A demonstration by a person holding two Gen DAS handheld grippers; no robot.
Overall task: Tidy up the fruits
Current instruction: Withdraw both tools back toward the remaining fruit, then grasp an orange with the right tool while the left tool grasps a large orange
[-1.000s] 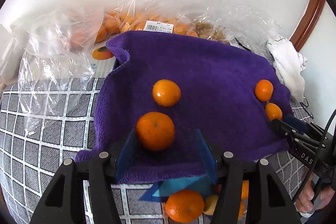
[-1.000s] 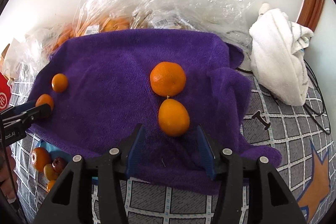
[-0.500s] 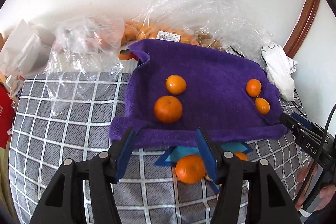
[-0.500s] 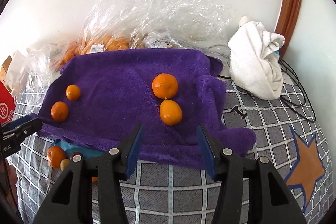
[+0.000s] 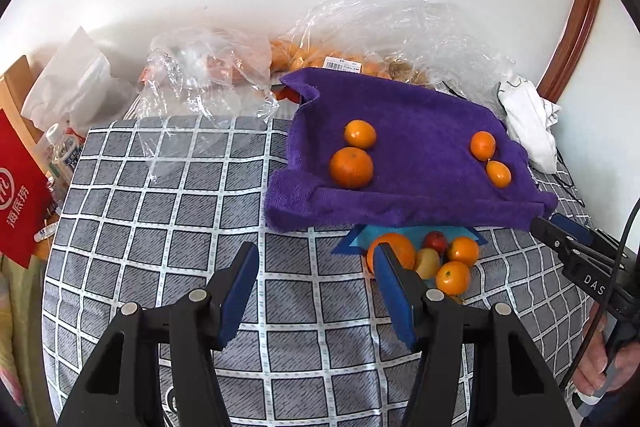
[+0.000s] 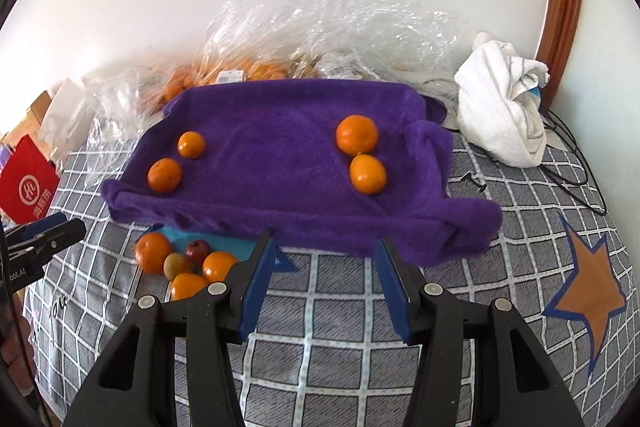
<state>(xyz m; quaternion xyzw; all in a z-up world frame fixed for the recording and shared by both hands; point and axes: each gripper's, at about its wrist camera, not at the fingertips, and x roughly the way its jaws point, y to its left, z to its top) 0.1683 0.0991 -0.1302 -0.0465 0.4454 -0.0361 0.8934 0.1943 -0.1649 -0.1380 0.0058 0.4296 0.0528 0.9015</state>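
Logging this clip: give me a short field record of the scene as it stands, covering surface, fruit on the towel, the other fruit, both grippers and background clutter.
surface: grey checked bedcover
towel: purple towel, spread out, near edge rumpled
fruit on towel: four oranges in two pairs, left pair, right pair
other fruit: small pile on a blue sheet at the towel's near edge, oranges plus a red and a yellowish fruit
left gripper: jaws open, empty
right gripper: jaws open, empty
background: plastic bags holding oranges, white cloth, red bag

The left tongs (image 5: 316, 259) are hanging open and empty over the checked bed cover (image 5: 168, 211). Beyond them, four oranges are sitting on a purple towel (image 5: 420, 187). Just right of their right finger, mixed fruits (image 5: 452, 263) are lying clustered.
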